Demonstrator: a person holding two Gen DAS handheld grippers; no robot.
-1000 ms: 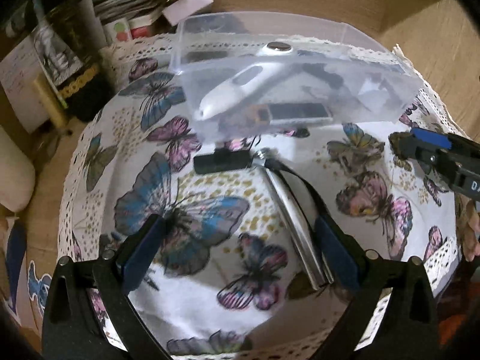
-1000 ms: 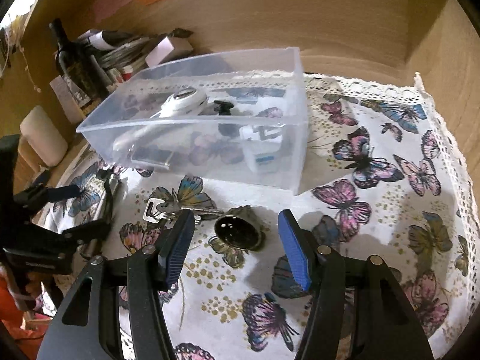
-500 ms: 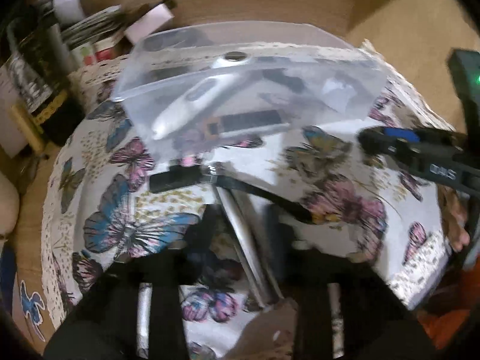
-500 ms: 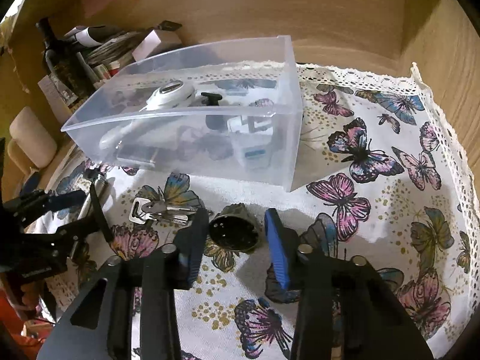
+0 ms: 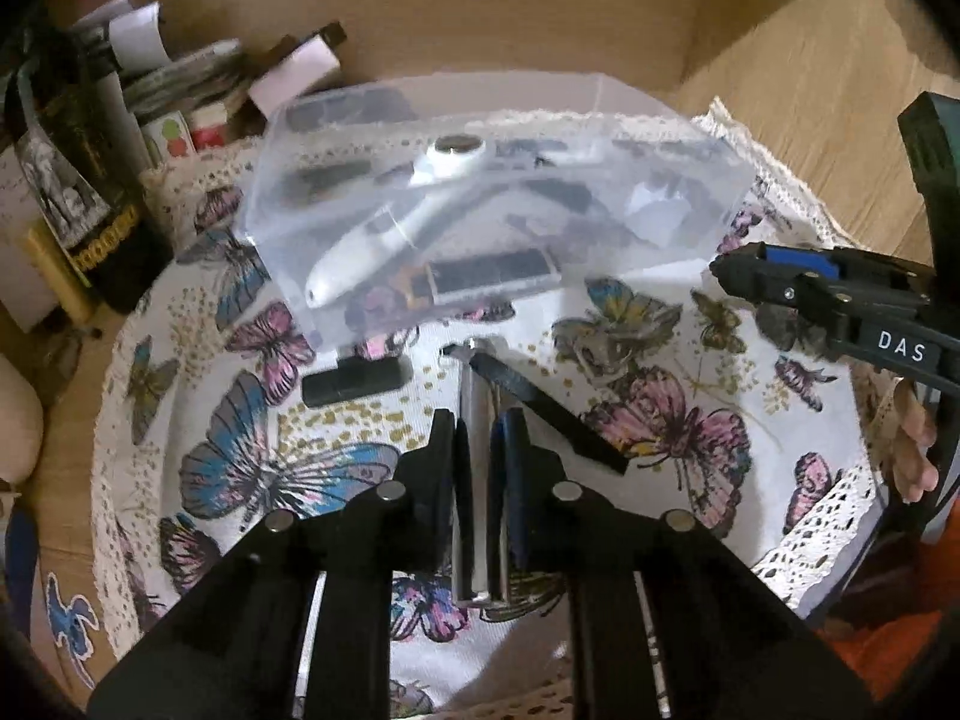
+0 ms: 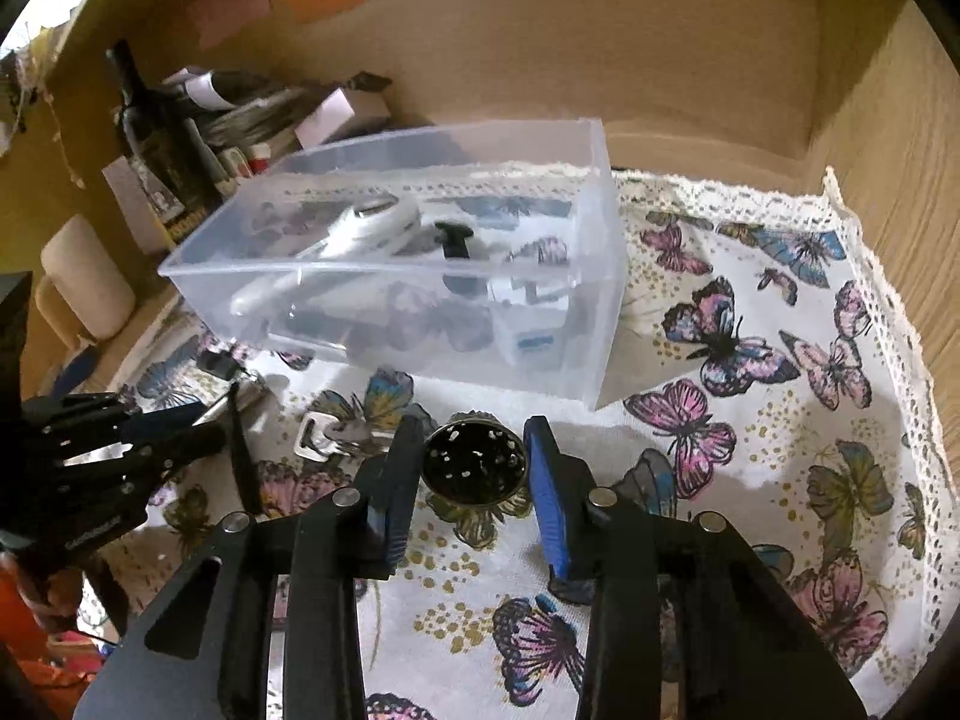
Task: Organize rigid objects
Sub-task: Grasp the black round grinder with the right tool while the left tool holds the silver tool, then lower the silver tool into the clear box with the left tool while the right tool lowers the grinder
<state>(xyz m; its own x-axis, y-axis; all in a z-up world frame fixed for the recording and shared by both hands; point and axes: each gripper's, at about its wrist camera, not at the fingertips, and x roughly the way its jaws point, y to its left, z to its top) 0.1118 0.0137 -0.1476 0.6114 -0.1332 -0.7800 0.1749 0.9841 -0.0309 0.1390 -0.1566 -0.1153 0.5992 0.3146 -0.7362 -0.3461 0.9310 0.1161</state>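
Left wrist view: left gripper (image 5: 480, 450) pinching slim silver metal cylinder (image 5: 477, 414), mid-table, near clear plastic box (image 5: 678, 228).
Risk: its black strap (image 5: 540, 414) may snag.
Right wrist view: right gripper (image 6: 471, 474) clamped on round dark metal cup (image 6: 474, 471).
Risk: smooth rim could slip out.

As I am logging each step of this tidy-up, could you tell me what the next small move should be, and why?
Probably lift the left gripper and carry its metal cylinder over the clear bin. It is shut on the cylinder, whose black strap trails on the butterfly cloth, and the bin lies just ahead. The right gripper already brackets the round black cap and can follow.
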